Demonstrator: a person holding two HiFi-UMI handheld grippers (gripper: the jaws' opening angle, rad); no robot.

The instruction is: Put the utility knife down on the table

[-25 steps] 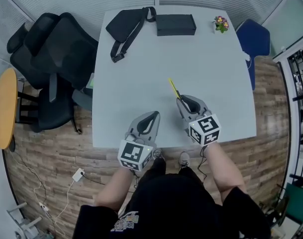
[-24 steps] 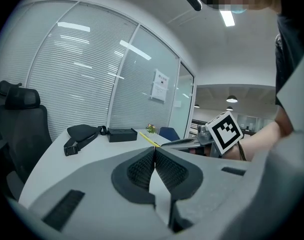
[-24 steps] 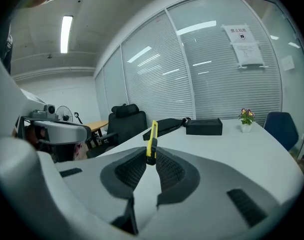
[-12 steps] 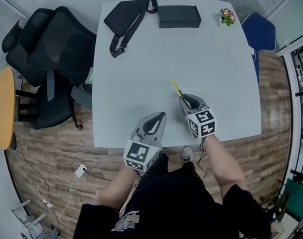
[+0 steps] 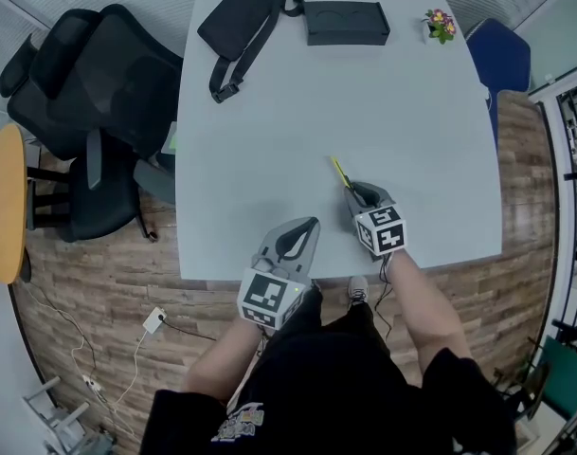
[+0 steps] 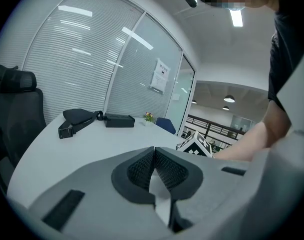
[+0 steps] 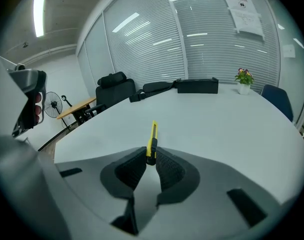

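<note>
A slim yellow utility knife (image 7: 152, 139) sticks forward out of my right gripper (image 7: 151, 160), whose jaws are shut on its black rear end. In the head view the utility knife (image 5: 340, 172) points up-left from the right gripper (image 5: 353, 190), low over the pale table (image 5: 297, 112) near its front edge. Whether the blade end touches the table I cannot tell. My left gripper (image 5: 310, 224) hovers at the table's front edge, jaws shut with nothing between them; in its own view the left gripper (image 6: 153, 151) shows its pads pressed together.
At the far edge lie a black sling bag (image 5: 239, 27), a black box (image 5: 346, 23) and a small flower pot (image 5: 441, 24). Black office chairs (image 5: 89, 83) stand left of the table, a blue chair (image 5: 502, 63) at the right, a round wooden table (image 5: 6, 202) far left.
The right gripper with the knife has drawn slightly nearer to the table's front edge and sunk lower. The left gripper stayed in place.
</note>
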